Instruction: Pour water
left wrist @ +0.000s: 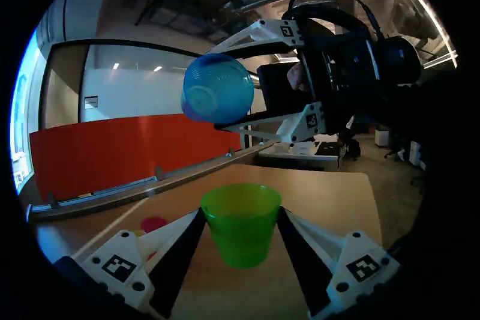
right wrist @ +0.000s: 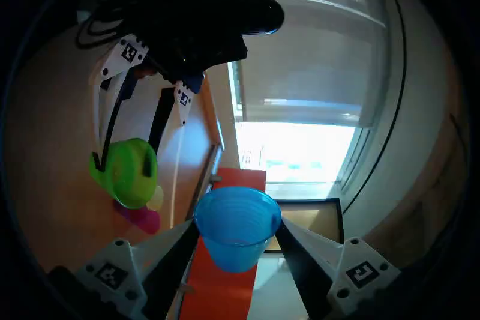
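Two cups are held, one in each gripper. The green cup (left wrist: 241,233) stands upright low in the middle of the left gripper view. It is smooth, slightly see-through plastic, round and tapering to its base. The jaws of the left gripper (left wrist: 241,215) pinch its sides. Above it, in the upper middle of that view, the blue cup (left wrist: 217,87) lies tipped on its side in the air. It has the same tapered plastic shape, and the jaws of the right gripper (left wrist: 219,90) clamp it from above and below. Whether either cup holds water cannot be told.

Each gripper has two white fingers with black inner faces, and each finger carries one square black-and-white marker (left wrist: 118,267).

Below the cups is a pale wooden bench (left wrist: 336,200) with a rounded edge. At the lower left of the right gripper view, a pink piece (right wrist: 143,219) and a pale yellow piece (right wrist: 157,198) lie on the bench. A flat orange partition (left wrist: 120,146) runs behind the bench.
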Tool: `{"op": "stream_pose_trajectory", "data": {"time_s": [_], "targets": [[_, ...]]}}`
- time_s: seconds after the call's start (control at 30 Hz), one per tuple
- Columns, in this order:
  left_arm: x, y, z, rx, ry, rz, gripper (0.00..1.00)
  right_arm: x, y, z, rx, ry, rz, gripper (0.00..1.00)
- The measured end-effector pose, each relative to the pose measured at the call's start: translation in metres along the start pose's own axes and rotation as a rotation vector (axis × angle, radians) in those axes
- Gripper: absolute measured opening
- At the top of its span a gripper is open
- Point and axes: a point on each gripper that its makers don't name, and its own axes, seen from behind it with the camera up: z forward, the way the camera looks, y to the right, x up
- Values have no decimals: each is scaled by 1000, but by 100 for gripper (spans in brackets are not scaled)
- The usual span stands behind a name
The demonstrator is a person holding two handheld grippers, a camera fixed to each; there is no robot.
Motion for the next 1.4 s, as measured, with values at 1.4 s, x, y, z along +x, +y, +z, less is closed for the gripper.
{"op": "stream_pose_trajectory", "data": {"time_s": [1.4], "targets": [[1, 0, 0, 8, -13, 6, 85, -14, -23, -18, -26, 45, 730, 90]]}}
